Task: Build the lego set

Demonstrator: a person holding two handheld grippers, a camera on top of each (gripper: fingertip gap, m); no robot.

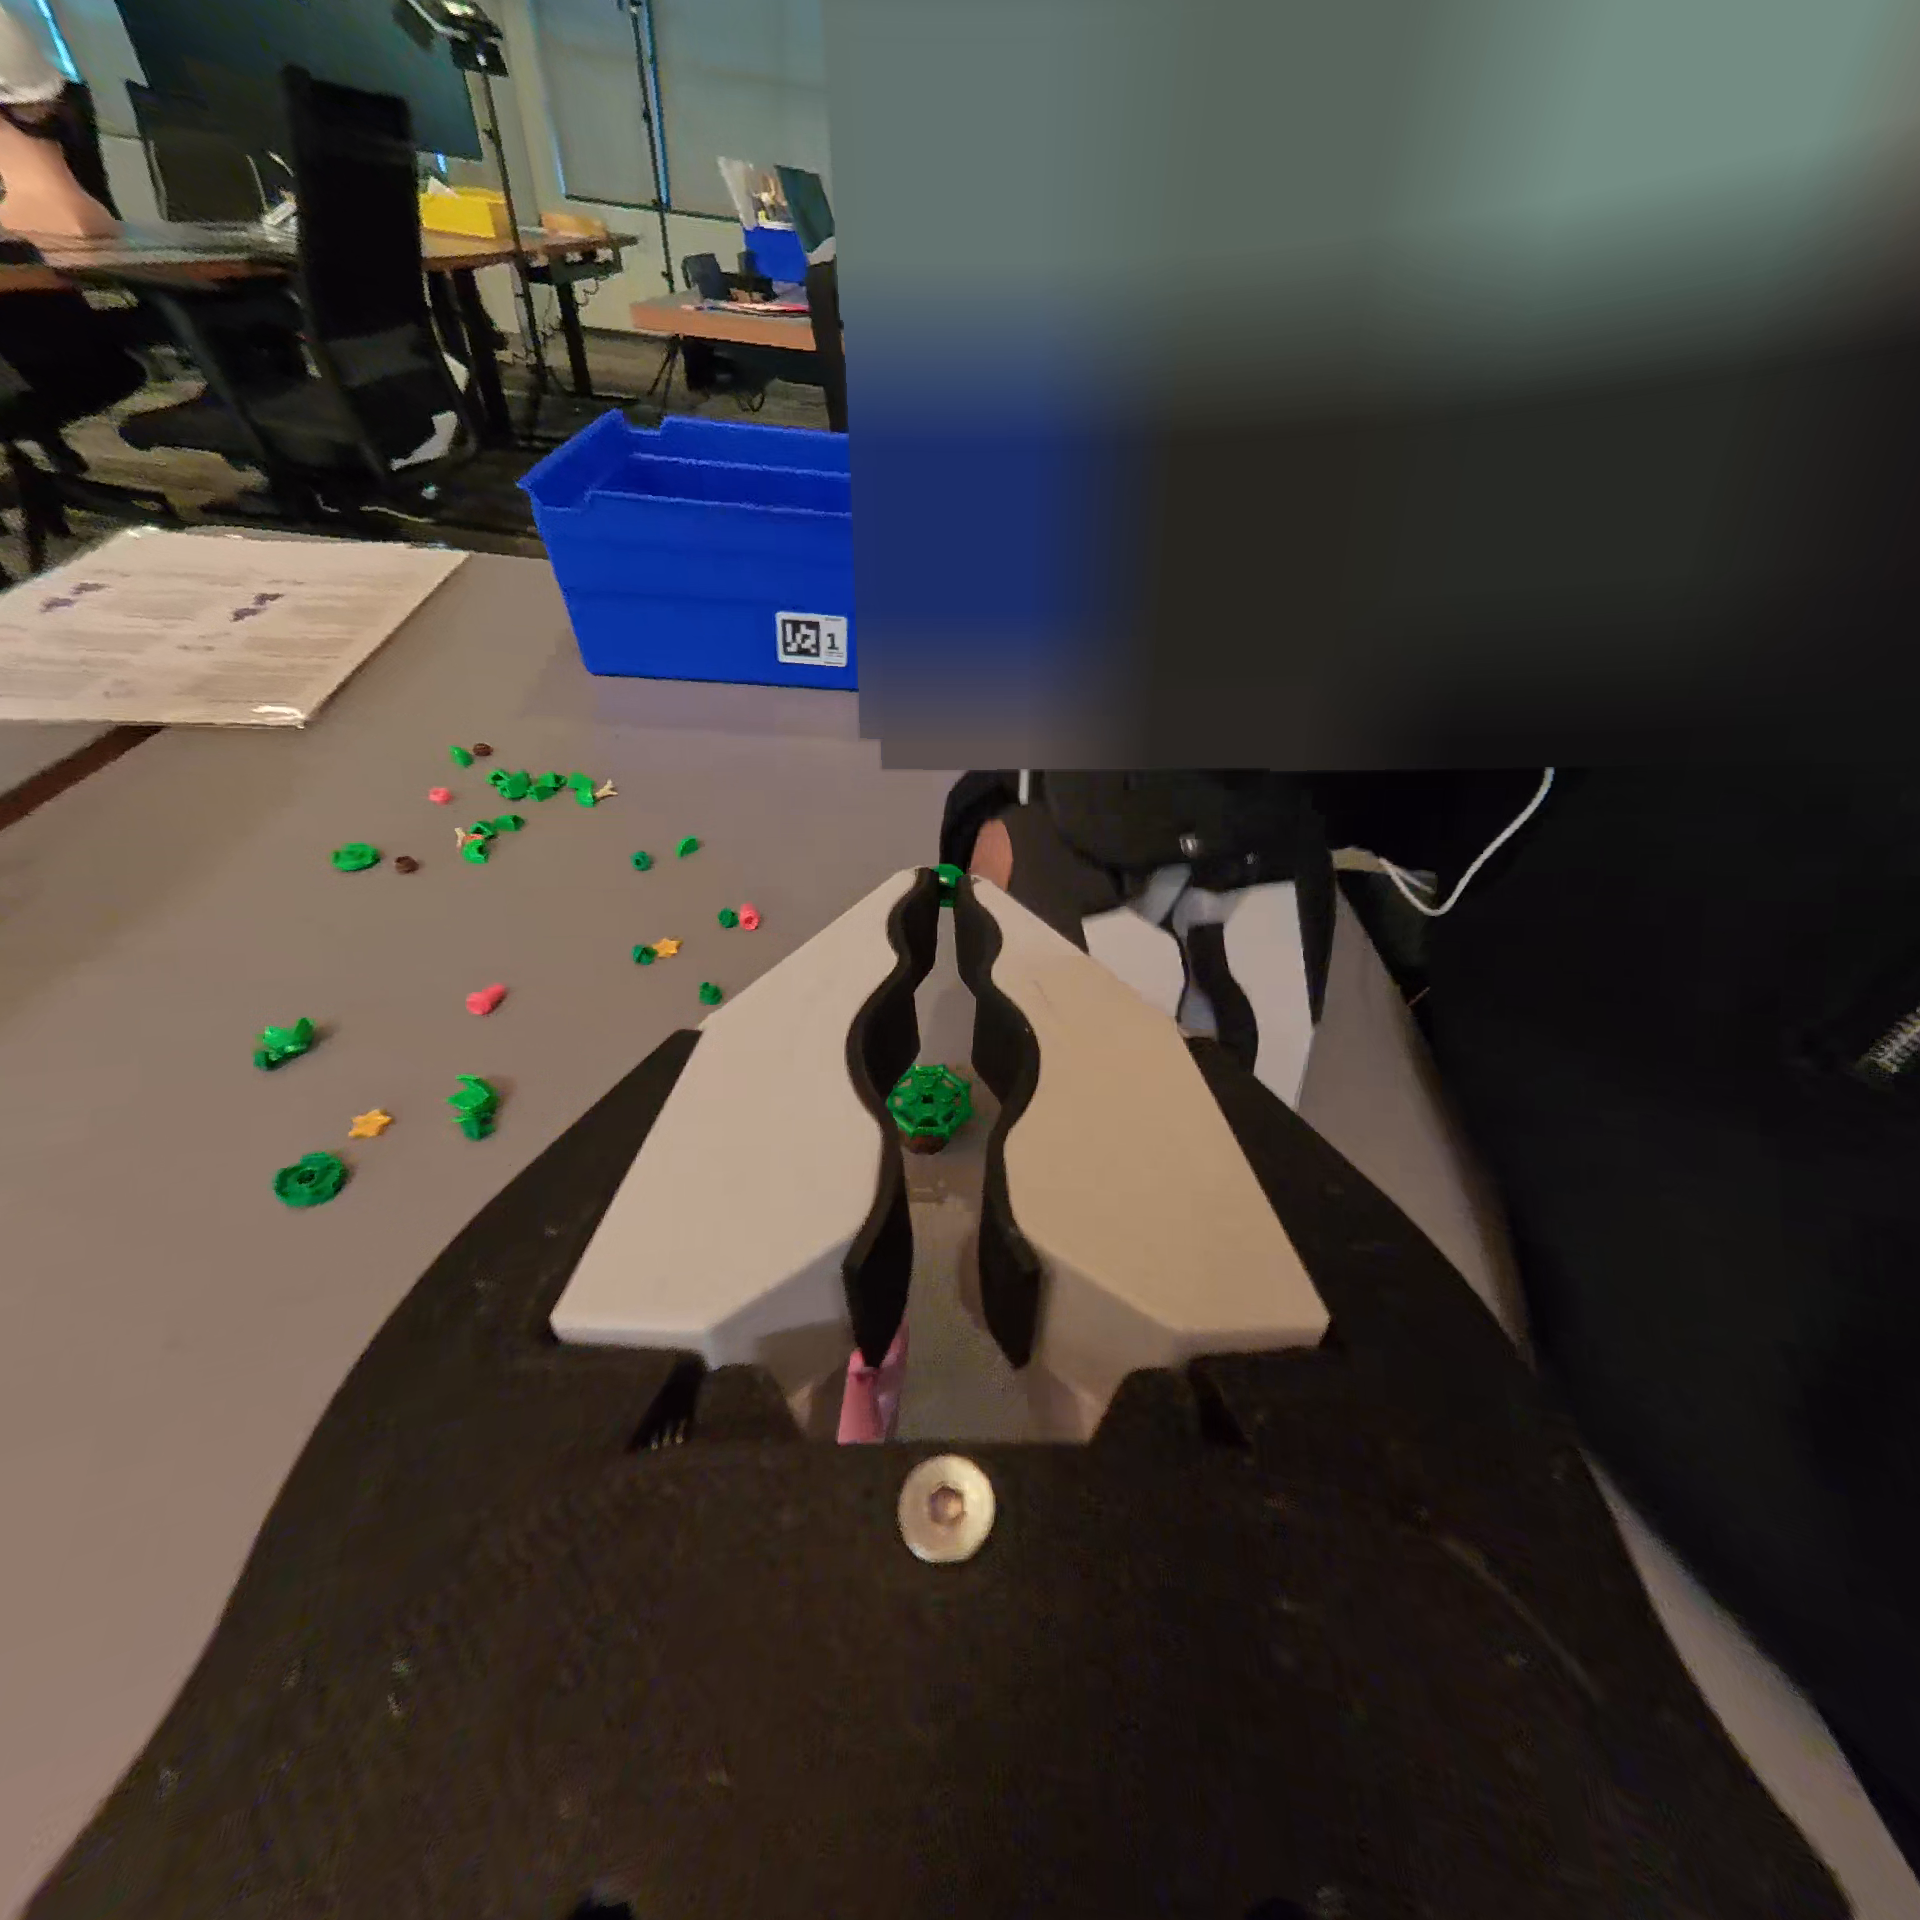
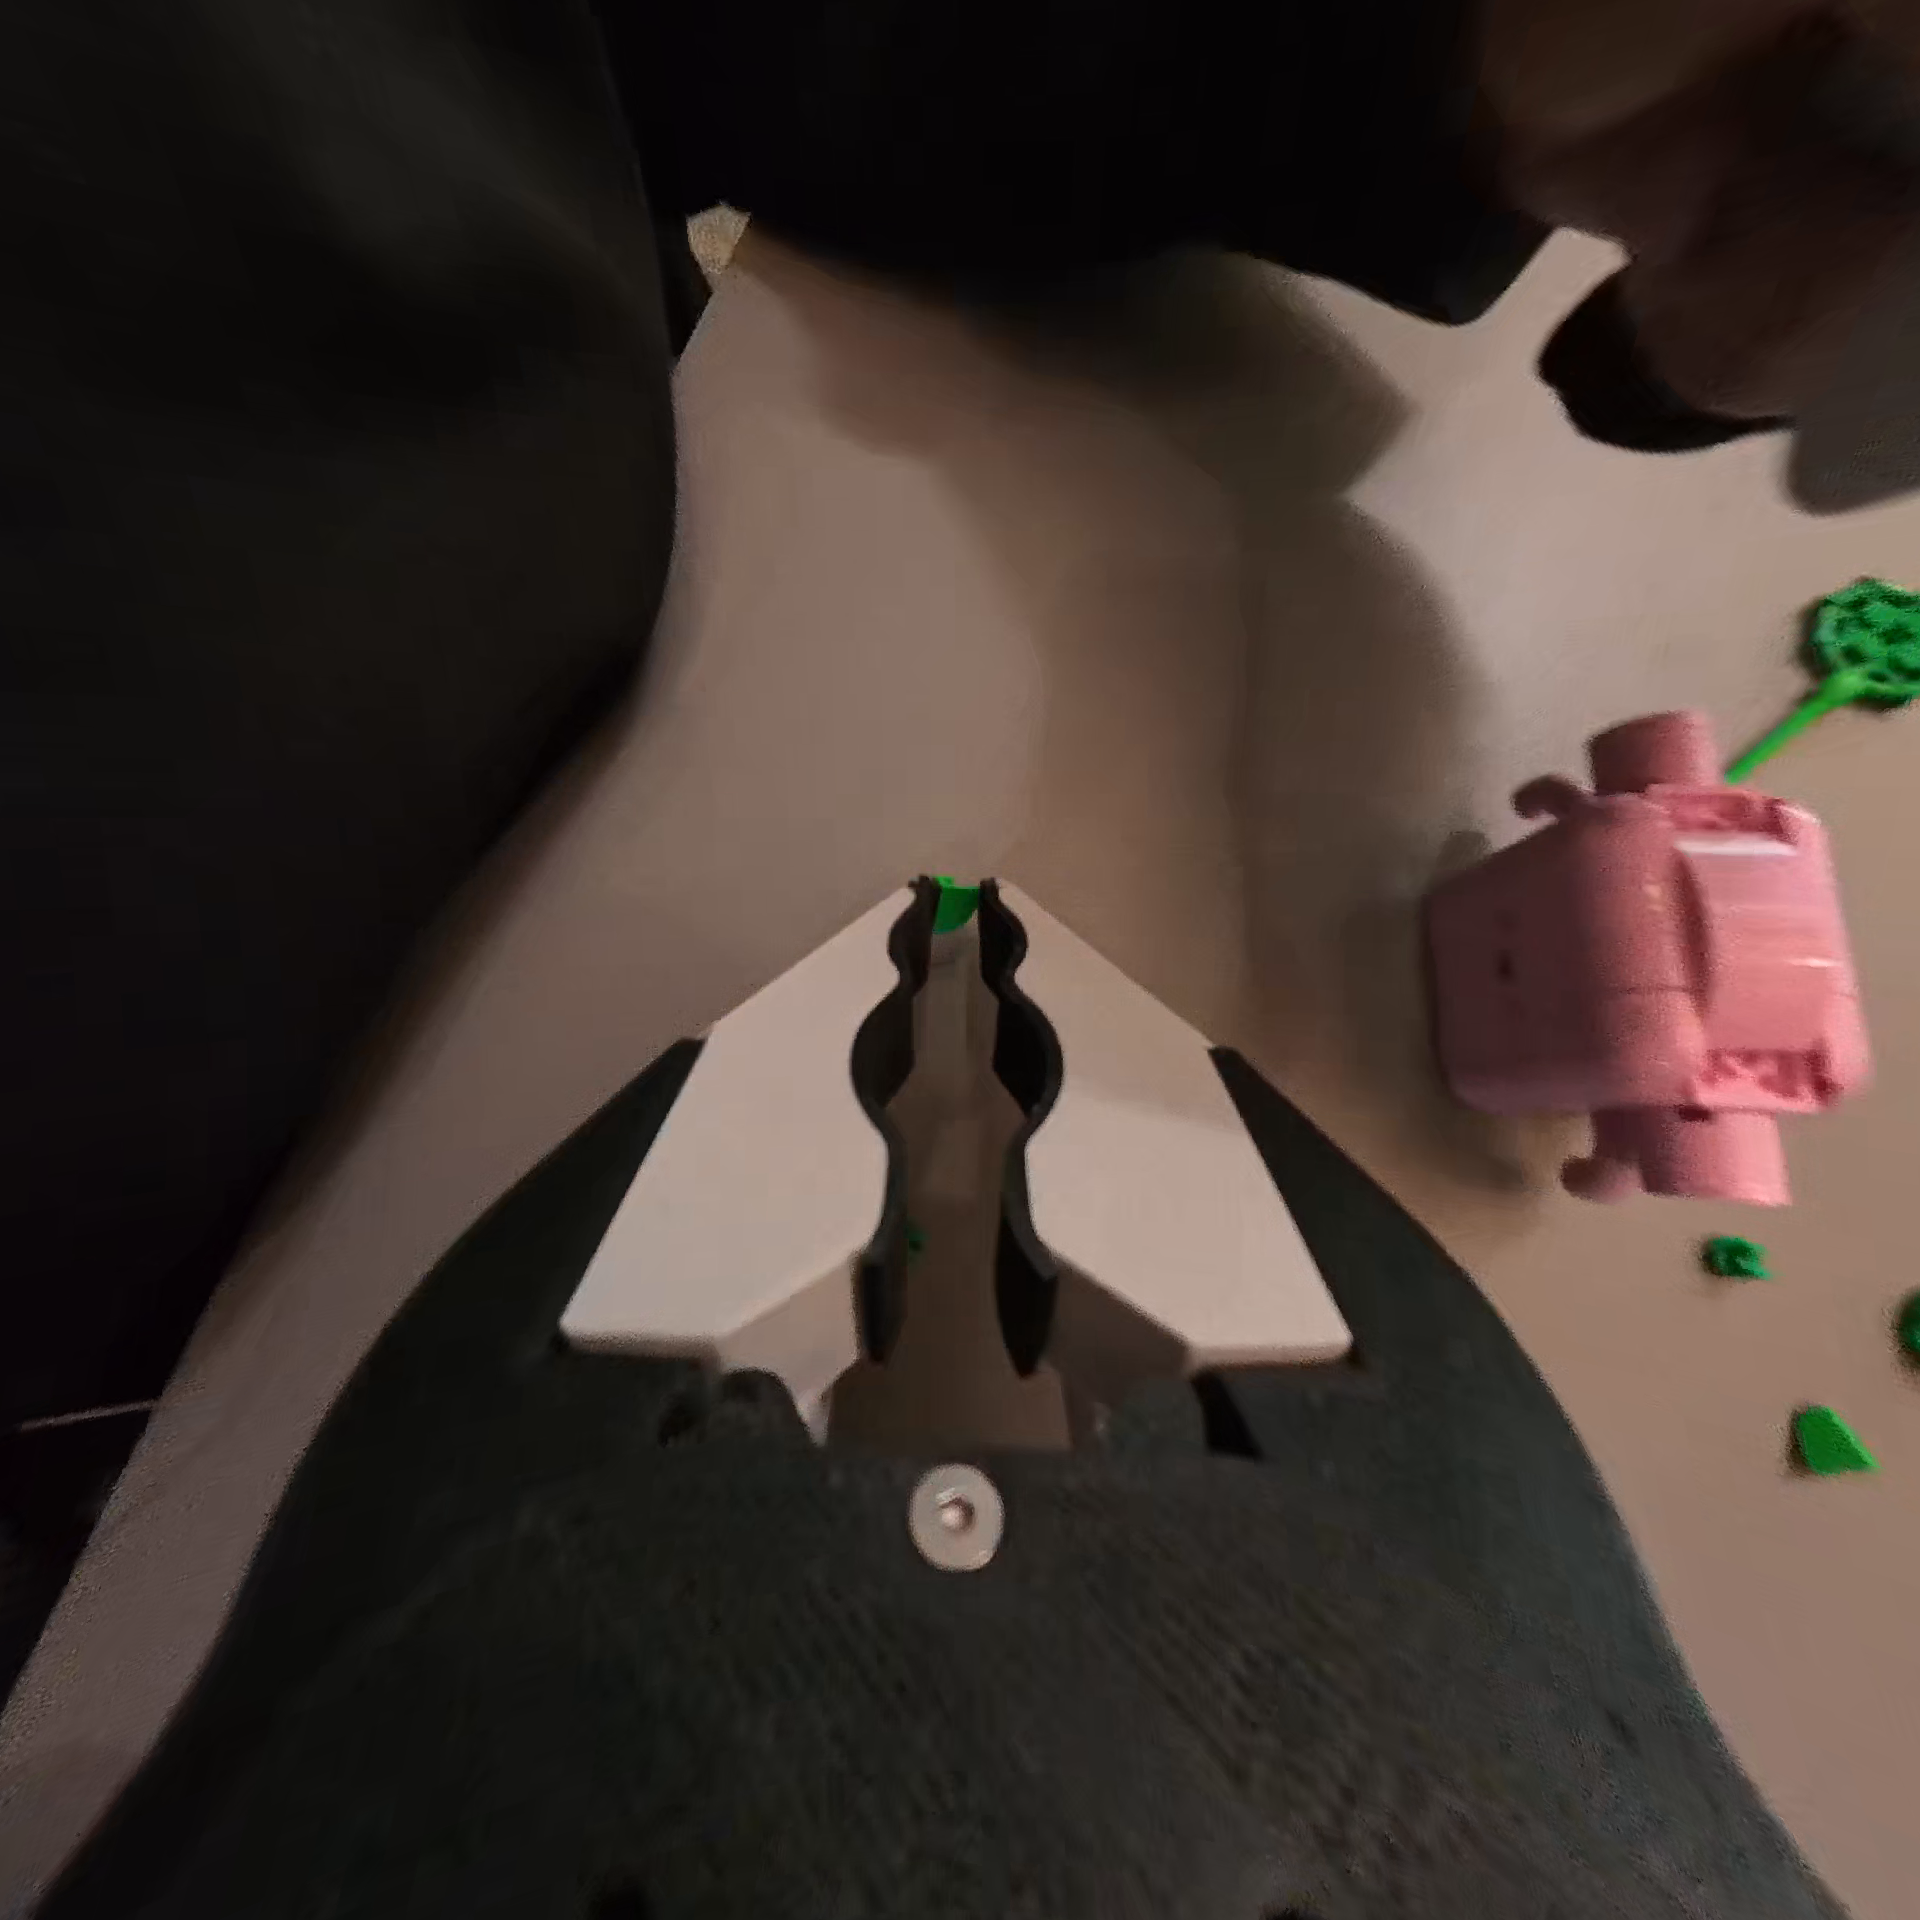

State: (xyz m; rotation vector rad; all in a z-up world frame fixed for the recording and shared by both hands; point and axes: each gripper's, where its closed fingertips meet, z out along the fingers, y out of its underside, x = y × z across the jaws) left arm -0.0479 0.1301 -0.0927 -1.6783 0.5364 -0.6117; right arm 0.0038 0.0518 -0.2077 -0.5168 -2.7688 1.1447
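Two grippers, each pinching a small green piece at its tips: left gripper on green stud, right gripper on green bit. Pink lego block lies on the worktop at right of frame; loose pieces scatter centre-left.

Coded white sticker, blue bin

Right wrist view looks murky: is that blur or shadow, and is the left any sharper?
Right wrist view: motion-smeared, dim, with broad shadows across the beige table; the blocky pink brick assembly has soft edges. Left wrist view: brighter and sharper, the scattered small green plastic pieces crisp, the upper right masked by an added blur patch.
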